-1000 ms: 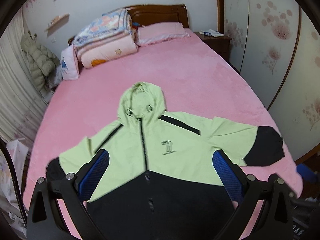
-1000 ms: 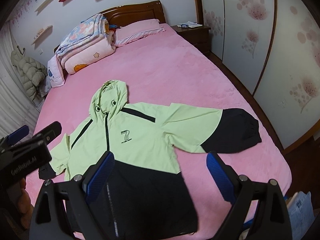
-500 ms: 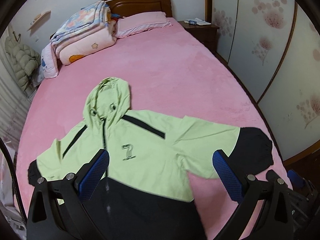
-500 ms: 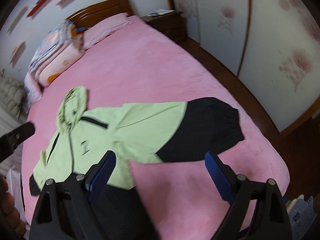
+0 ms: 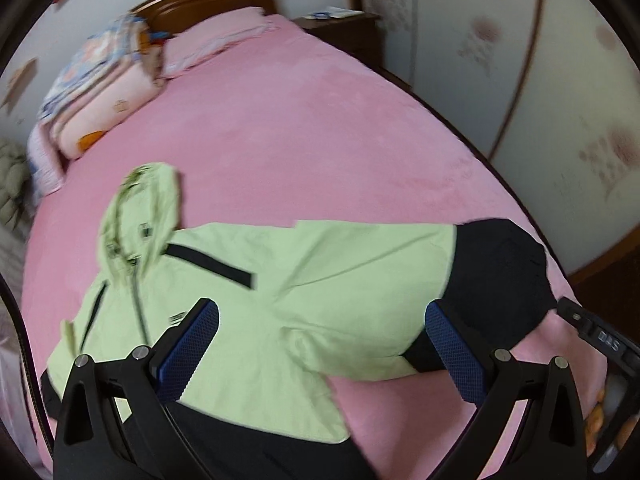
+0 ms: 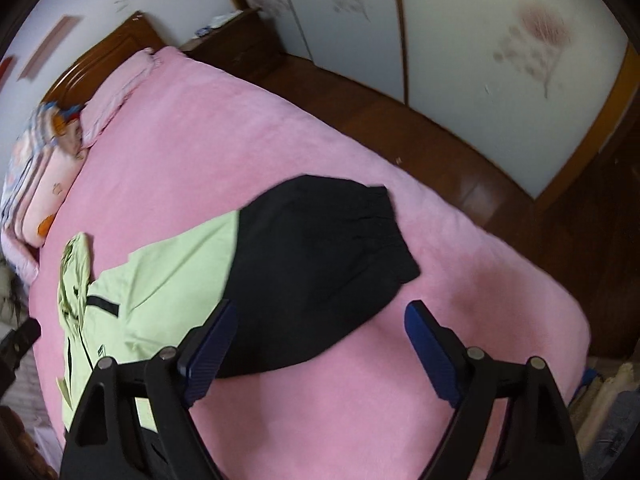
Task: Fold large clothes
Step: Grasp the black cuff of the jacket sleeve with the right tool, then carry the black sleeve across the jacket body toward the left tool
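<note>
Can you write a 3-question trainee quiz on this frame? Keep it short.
1. True or false: the jacket lies spread flat on the bed.
2. What colour is the cuff end of the sleeve ahead of the right claw? A) green B) black C) pink
3. Is either claw, left claw included, gripping cloth?

Key
1. True.
2. B.
3. No; both are open, nothing pinched.

Soft indoor light, motion blur, fisheye-warped edges.
</note>
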A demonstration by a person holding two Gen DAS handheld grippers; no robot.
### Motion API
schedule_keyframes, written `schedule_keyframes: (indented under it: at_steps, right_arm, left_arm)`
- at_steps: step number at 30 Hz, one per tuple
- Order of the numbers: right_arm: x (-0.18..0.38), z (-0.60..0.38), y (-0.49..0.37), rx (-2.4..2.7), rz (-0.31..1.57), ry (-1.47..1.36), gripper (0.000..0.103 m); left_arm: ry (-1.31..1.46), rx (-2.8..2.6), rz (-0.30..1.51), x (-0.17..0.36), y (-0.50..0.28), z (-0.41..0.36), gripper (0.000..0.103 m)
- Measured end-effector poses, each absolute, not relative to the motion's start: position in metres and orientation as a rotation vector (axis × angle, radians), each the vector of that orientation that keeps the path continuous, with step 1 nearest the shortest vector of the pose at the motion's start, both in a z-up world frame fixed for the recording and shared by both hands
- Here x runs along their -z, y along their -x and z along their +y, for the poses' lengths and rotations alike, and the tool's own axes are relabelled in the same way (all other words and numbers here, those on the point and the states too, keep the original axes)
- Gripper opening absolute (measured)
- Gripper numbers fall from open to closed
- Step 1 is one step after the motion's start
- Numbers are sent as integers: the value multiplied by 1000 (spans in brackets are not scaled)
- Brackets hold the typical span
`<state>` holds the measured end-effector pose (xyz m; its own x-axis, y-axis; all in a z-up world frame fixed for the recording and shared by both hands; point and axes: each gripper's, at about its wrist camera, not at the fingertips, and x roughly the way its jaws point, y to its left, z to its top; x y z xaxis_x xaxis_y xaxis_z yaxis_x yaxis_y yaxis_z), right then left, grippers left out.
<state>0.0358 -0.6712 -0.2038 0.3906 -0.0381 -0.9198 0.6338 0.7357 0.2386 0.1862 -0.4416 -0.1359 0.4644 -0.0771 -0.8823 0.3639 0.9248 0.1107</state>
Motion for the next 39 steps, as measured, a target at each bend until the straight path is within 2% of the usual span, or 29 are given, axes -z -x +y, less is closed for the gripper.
schedule_keyframes:
  at_steps: [5, 12, 19, 20, 22, 23, 24, 26, 32, 39]
  right_arm:
    - [246, -693, -34, 472, 1152, -749, 77]
    - [293, -707, -29, 471, 1191, -905, 76]
    - [316, -718, -34, 496, 1156, -992, 74]
    - [318, -719, -36, 500, 1148, -991, 68]
    - [319, -720, -41, 501, 1143, -980, 47]
    - [320, -721, -43, 494, 1138, -979, 29]
    - [321, -724, -43, 492, 1140, -990, 20]
    - [320, -729, -41, 469, 1111, -1033, 12]
    - [266, -711, -48, 398, 1013, -928, 9]
    - [171, -657, -77, 231, 876, -683, 8]
  left_arm:
    - [-295, 356, 1122, 169, -190, -473, 103]
    - [-256, 383, 1163, 190, -194, -492, 103]
    - [-217, 388, 1161, 191, -197, -485, 99]
    - [-197, 397, 1165, 189, -198, -482, 99]
    - [-182, 397, 1174, 186, -199, -479, 99]
    - [-176, 398, 1171, 183, -199, -476, 99]
    - [-177, 395, 1165, 180, -198, -475, 99]
    - [-184, 391, 1144, 171, -196, -470, 99]
    - [-165, 399, 1103, 142, -191, -446, 96]
    - [-117, 379, 1069, 111, -182, -389, 96]
